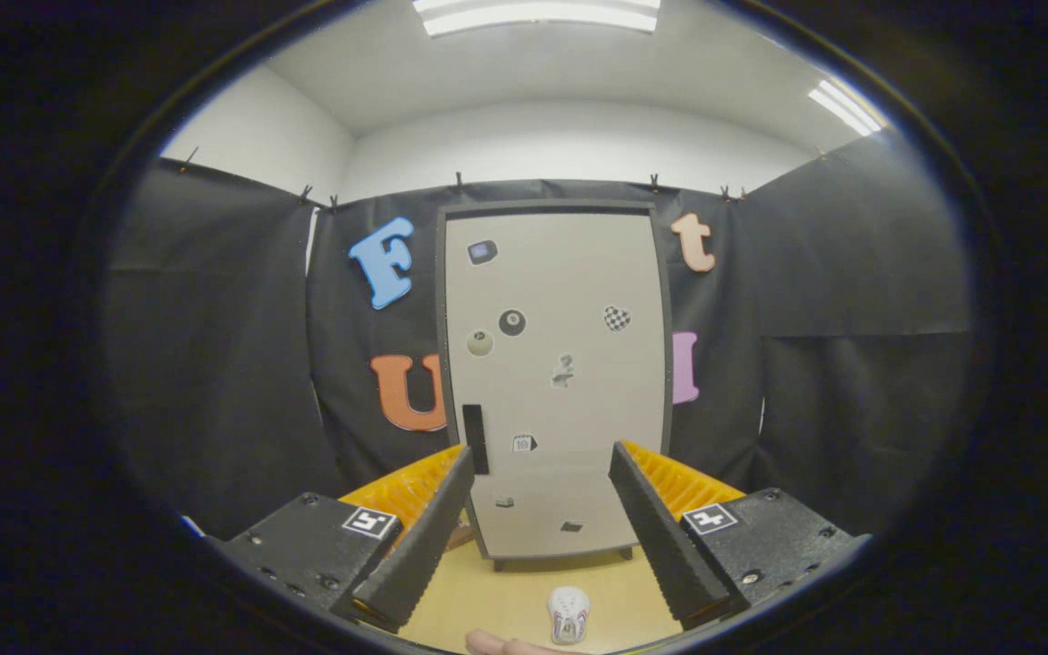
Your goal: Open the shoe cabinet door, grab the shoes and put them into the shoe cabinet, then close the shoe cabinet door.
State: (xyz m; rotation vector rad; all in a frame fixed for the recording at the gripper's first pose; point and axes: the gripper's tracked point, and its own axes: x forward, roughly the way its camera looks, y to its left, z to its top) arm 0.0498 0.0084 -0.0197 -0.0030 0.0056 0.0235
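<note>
A tall pale shoe cabinet (553, 382) stands upright against the booth's back wall, well beyond my fingers. Its door is shut and carries several small stickers. A dark vertical handle (475, 438) sits on the door's left side, low down, just above my left fingertip. A small white shoe (569, 615) lies on the wooden floor between my fingers, close in, toe pointing towards the cabinet. My gripper (542, 464) is open with nothing between its fingers. A bit of a hand (498, 645) shows beside the shoe.
Black cloth walls close the booth on the left, right and back. The light wooden floor (506, 596) runs from my fingers to the cabinet's foot.
</note>
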